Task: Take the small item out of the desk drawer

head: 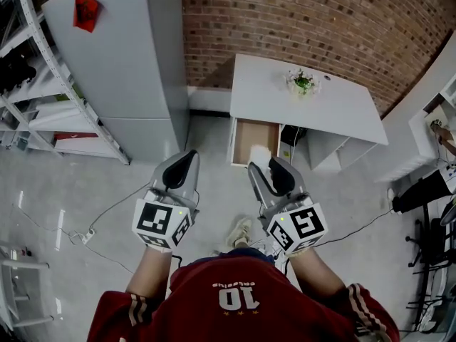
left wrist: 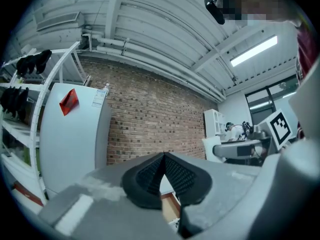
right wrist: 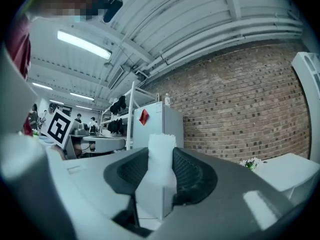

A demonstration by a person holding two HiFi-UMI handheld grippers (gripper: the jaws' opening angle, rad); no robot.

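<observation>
A white desk (head: 342,105) stands against the brick wall, and its drawer (head: 251,142) is pulled out, showing a bare wooden bottom. My right gripper (head: 261,164) is held level in front of the drawer, shut on a small white item (head: 258,156). In the right gripper view the small white item (right wrist: 161,156) stands upright between the two black pads (right wrist: 192,176). My left gripper (head: 187,157) is level beside it on the left, with its pads (left wrist: 150,176) pressed together and nothing between them.
A grey cabinet (head: 117,55) with a red tag (head: 85,11) stands left of the desk, with a metal shelf rack (head: 43,84) further left. A small potted plant (head: 302,82) sits on the desk top. Cables (head: 107,216) run over the grey floor.
</observation>
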